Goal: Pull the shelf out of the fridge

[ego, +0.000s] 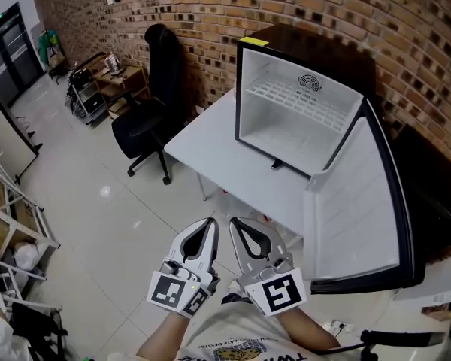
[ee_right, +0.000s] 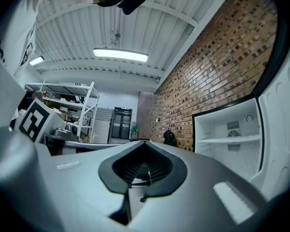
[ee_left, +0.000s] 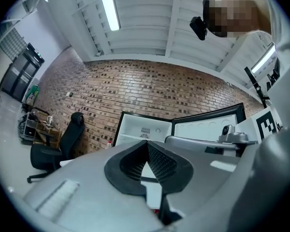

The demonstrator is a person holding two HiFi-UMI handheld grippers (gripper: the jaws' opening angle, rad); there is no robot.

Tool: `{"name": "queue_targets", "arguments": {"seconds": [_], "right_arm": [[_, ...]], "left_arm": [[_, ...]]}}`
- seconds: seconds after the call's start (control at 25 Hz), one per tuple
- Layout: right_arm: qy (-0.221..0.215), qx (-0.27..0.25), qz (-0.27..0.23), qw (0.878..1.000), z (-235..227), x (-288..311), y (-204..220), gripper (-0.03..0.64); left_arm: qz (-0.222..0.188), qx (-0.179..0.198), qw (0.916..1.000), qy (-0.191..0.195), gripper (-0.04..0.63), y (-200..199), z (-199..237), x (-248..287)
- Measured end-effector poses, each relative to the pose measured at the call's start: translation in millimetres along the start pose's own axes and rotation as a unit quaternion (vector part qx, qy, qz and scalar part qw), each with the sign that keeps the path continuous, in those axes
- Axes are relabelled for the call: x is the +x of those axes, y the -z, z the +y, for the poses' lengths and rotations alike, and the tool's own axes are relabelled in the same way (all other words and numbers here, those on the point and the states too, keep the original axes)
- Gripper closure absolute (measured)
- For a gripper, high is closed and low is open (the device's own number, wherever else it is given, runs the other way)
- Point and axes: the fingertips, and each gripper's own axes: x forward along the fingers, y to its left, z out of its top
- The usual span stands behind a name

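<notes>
1. The fridge (ego: 316,47), a small black unit with a white interior, stands on the far right part of the white worktop (ego: 210,141), against the brick wall (ego: 210,6).
2. The fridge door (ego: 361,209) is swung wide open to the right, with its white inner face towards the camera.
3. The shelf (ego: 297,100), a white wire grid, sits inside the fridge at about mid-height. It lies level and spans the cavity from side wall to side wall. It is fully seated, not drawn out.
4. A round fan grille shows on the fridge's back wall above the shelf. The space under the shelf holds nothing that I can make out.
5. The left gripper (ego: 208,224) is clenched: its own view shows the jaws meeting at the tips with nothing between them.
6. The right gripper (ego: 238,224) is also clenched, and its own view shows the jaws together and empty.
7. Both grippers are held low and near the person's body, side by side and close to one another, tips aimed towards the fridge. They are well apart from the fridge and the shelf and touch neither.
8. A black office chair (ego: 146,119) stands on the tiled floor (ego: 98,201) just left of the worktop.
</notes>
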Motion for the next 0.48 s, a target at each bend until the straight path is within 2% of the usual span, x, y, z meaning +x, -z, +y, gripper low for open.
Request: {"name": "queue_targets", "arguments": {"seconds": [0.24,0.48], "right_arm": [[0.043,-0.018,0.003,0.999,-35,19,1,0.614],[0.113,-0.010,0.013,0.993,-80,13,5,0.614]], "left_arm": [[0.006,-0.005,0.9980,0.063,0.595,4,0,59],[0.017,-0.014,0.9926,0.119,0.595,12,-14,101]]}}
